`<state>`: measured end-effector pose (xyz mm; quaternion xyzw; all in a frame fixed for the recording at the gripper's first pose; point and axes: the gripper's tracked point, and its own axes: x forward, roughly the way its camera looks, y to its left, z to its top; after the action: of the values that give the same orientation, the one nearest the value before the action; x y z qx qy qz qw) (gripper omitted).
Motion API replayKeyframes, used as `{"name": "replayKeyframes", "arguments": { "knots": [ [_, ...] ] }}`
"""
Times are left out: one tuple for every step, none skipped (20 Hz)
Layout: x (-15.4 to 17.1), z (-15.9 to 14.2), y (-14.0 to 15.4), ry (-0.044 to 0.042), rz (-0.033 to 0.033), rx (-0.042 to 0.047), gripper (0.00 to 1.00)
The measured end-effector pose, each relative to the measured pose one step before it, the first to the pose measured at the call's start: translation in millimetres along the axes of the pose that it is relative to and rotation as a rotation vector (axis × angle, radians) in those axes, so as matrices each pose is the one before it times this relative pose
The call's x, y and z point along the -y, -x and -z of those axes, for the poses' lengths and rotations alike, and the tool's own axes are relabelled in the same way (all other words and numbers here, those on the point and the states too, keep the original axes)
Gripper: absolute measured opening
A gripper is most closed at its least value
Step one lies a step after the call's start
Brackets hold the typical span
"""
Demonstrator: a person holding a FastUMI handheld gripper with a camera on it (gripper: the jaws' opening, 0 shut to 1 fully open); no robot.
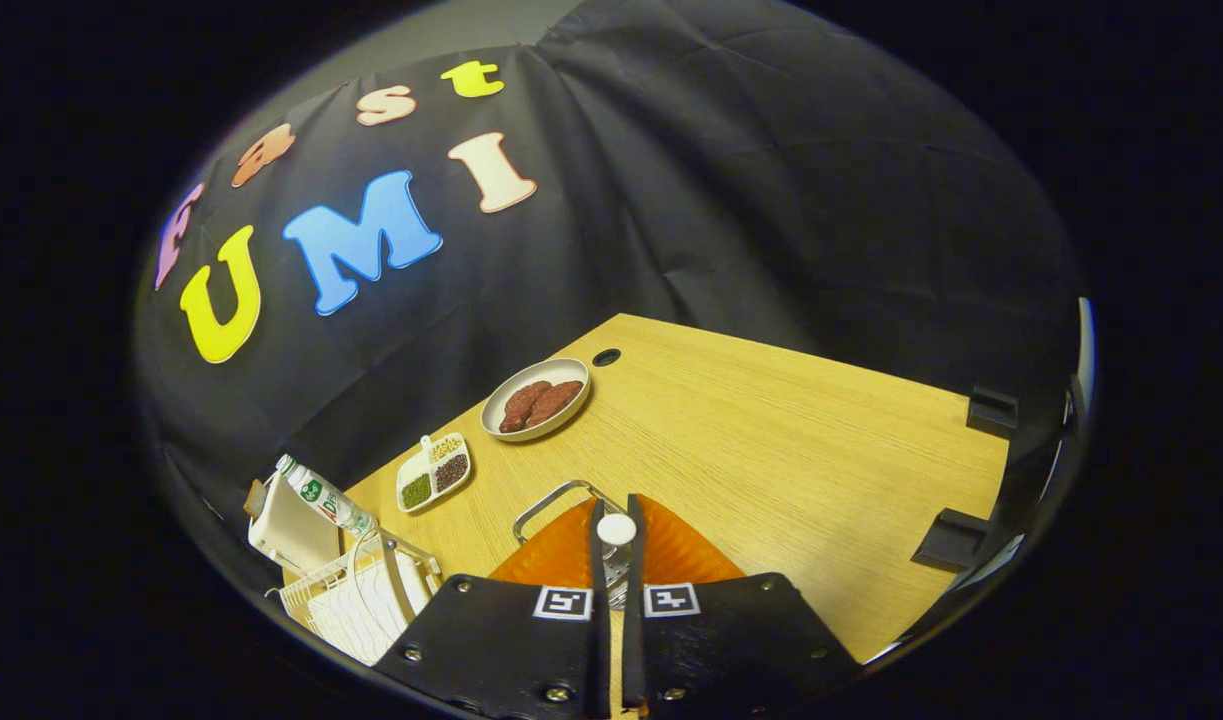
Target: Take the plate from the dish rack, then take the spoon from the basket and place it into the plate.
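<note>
We held the gripper (616,545) over the orange plate (671,555), its two fingers drawn nearly together and pinching the spoon (616,528) — the white rounded end of it showed just at the fingertips. The spoon's long axis appeared to run along the fingers, pointing away from us toward the far side of the bench (771,440), though most of its length was hidden between the pads. The plate lay directly beneath and just ahead of the fingers, on the bench, with a wire handle (551,500) arching at its near-left rim; we could not tell what that handle belonged to. The dish rack (351,600) sat well off to the left, beside a bottle (326,497). Beyond the plate stood a divided dish (433,472) of grains and a grey dish (536,398) of sausages. We judged the next move a short descent — the spoon already hung over its target.
</note>
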<state>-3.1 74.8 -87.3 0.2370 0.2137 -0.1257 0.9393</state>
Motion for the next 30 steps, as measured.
{"name": "replayKeyframes", "arguments": {
  "knots": [
    [-1.81,-3.69,5.60,0.01840,-0.00164,0.00749,0.04],
    [-2.38,-5.07,5.38,0.02118,-0.00237,0.00923,0.05],
    [-3.17,-6.94,7.10,0.02562,-0.00404,0.01387,0.05],
    [-2.42,-4.50,4.46,0.02371,-0.00043,0.01018,0.05],
    [-3.08,-7.81,7.55,0.03084,-0.00301,0.01391,0.05],
    [-3.24,-6.55,5.65,0.02949,-0.00242,0.01501,0.05],
    [-2.79,-7.39,6.69,0.03157,-0.00096,0.01342,0.05],
    [-2.81,-6.41,6.24,0.03118,-0.00206,0.01458,0.05],
    [-2.85,-7.68,6.92,0.02708,-0.00245,0.01532,0.05],
    [-3.39,-7.08,6.67,0.02393,-0.00501,0.01560,0.05],
    [-4.16,-6.71,6.75,0.02183,-0.00744,0.01435,0.05],
    [-4.56,-5.03,6.32,0.01639,-0.00938,0.01233,0.05],
    [-6.89,-5.81,7.75,0.01434,-0.01826,0.01412,0.05],
    [-6.95,-2.89,6.45,0.00827,-0.01940,0.00872,0.05],
    [-9.13,-3.60,7.82,0.00922,-0.02444,0.00820,0.05],
    [-8.03,-1.73,5.69,0.00765,-0.02056,0.00659,0.05],
    [-9.45,-0.98,6.85,0.00642,-0.02664,0.00474,0.05],
    [-10.56,0.01,8.27,0.00463,-0.02901,0.00287,0.05],
    [-12.57,0.30,7.53,0.00669,-0.03350,0.00020,0.05],
    [-11.57,0.85,5.71,0.00842,-0.03108,-0.00147,0.05],
    [-10.91,1.71,5.88,0.01081,-0.02955,-0.00160,0.05],
    [-11.64,2.94,5.72,0.01473,-0.03148,-0.00305,0.05],
    [-13.63,2.42,6.71,0.01585,-0.03763,-0.00392,0.05],
    [-13.43,3.13,4.68,0.01280,-0.03519,-0.00449,0.05],
    [-12.39,2.62,5.17,0.00930,-0.03177,-0.00312,0.05],
    [-14.36,5.47,5.29,0.00875,-0.03556,-0.00799,0.05],
    [-12.09,4.12,3.62,0.00592,-0.02834,-0.00745,0.05],
    [-12.78,5.43,2.61,0.00677,-0.02908,-0.00993,0.05],
    [-12.79,5.88,3.23,0.00747,-0.02738,-0.01160,0.05],
    [-12.61,5.95,3.37,0.00706,-0.02593,-0.01208,0.05]
  ]
}}
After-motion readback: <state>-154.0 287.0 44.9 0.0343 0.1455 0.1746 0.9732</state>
